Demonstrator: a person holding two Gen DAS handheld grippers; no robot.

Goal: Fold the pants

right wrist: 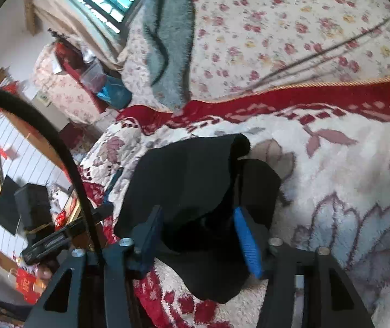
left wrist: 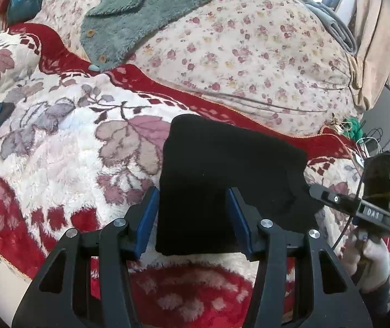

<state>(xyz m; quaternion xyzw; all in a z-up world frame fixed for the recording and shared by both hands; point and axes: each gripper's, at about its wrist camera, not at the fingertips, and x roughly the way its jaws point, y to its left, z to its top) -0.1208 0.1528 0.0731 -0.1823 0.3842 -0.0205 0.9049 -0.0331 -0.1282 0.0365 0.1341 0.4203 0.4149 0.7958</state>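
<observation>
The black pants [left wrist: 222, 175] lie folded into a compact rectangle on the fluffy red-and-white leaf-patterned blanket [left wrist: 66, 147]. My left gripper [left wrist: 193, 199] is open, its blue pads on either side of the fold's near-left part, just above it. The right gripper shows at the right edge of this view [left wrist: 359, 207], by the pants' right side. In the right wrist view the pants [right wrist: 189, 180] look bunched, with a flap curled up at the far end. My right gripper [right wrist: 197, 227] is open, its jaws straddling the near end of the black cloth.
A floral quilt [left wrist: 249, 52] lies behind the blanket, with a teal fleece garment [left wrist: 140, 8] with wooden buttons on it. A grey folded cloth [left wrist: 337, 30] sits at the far right. A black cable [right wrist: 58, 142] arcs across the left of the right wrist view.
</observation>
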